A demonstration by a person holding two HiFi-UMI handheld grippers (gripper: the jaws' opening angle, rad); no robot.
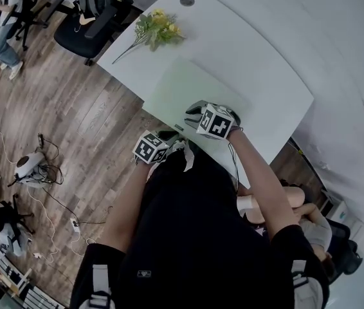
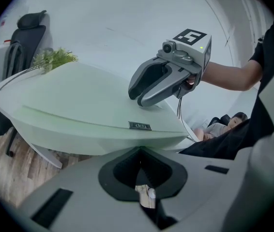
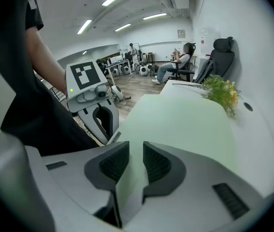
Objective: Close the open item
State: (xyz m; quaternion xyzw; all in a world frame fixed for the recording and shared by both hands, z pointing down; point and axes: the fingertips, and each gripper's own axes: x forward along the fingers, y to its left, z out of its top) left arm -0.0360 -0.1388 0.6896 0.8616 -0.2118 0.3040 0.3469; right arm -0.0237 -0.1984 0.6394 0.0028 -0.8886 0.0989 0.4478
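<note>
The laptop [image 1: 188,89], a pale green slab, is laid flat on the worktop [image 1: 259,63], and its lid appears already down or nearly so. It is judged stiff, fairly heavy and smooth-topped, so it is better pressed flat near the lid's front edge than pinched. The right hand-held gripper [image 1: 193,113] is pitched steeply down over the laptop's near right part, its jaws set narrow with nothing gripped. The left hand-held gripper [image 1: 169,137] is held just off the laptop's near edge, jaws together.
</note>
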